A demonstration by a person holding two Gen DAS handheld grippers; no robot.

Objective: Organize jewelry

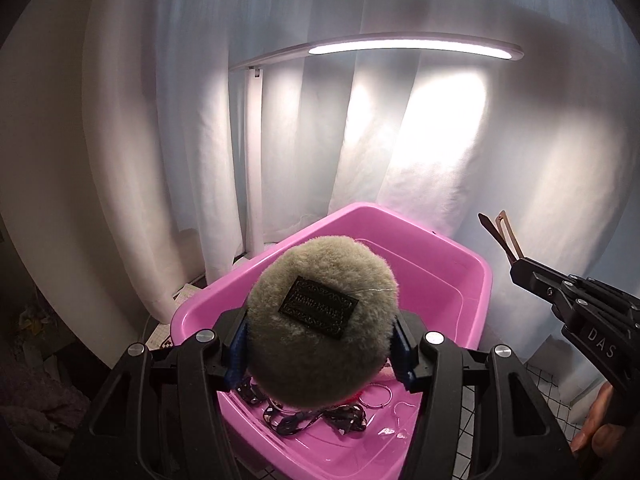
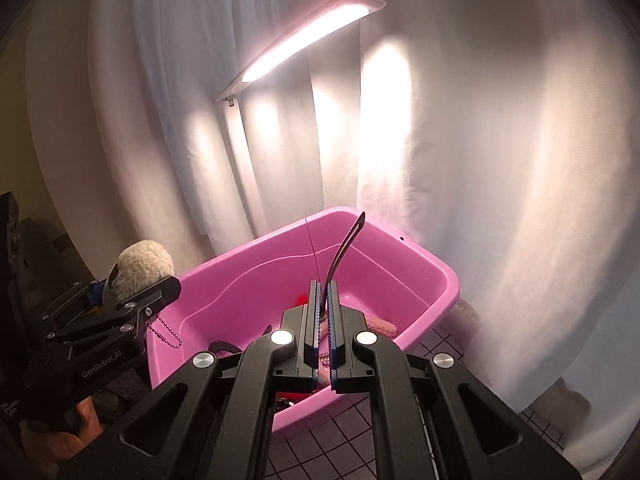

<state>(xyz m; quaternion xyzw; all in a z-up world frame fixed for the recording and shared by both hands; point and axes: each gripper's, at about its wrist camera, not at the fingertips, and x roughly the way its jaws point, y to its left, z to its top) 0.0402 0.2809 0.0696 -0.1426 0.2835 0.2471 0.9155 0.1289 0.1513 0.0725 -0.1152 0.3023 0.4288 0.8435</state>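
**Two things held over the pink tub, and either could slip**

We hold two things up over the pink tub. What could go wrong? The fluffy ball in the middle of the left picture is soft and round. Our left gripper squeezes it only from the sides, so it could pop out if we tip or shake our hand. It has a bead chain hanging under it, seen at the lower left of the right picture. We think that chain could catch on the tub rim or on the other jewelry when we move.

The thin hair clip in our right gripper is pinched only at its bottom end. Most of it sticks up, in the middle of the right picture. A bump on the tub wall could twist it loose, and it might drop back into the tub.

Now the jaws. The left jaws stand about half apart, and their blue pads press on both sides of the fluffy ball. The right jaws are pressed almost together, clamped on the end of the hair clip.

More jewelry is in the tub: a dark beaded string and thin hoops lie on the tub floor, low in the left picture. The tub sits on a bench with a squared cloth.
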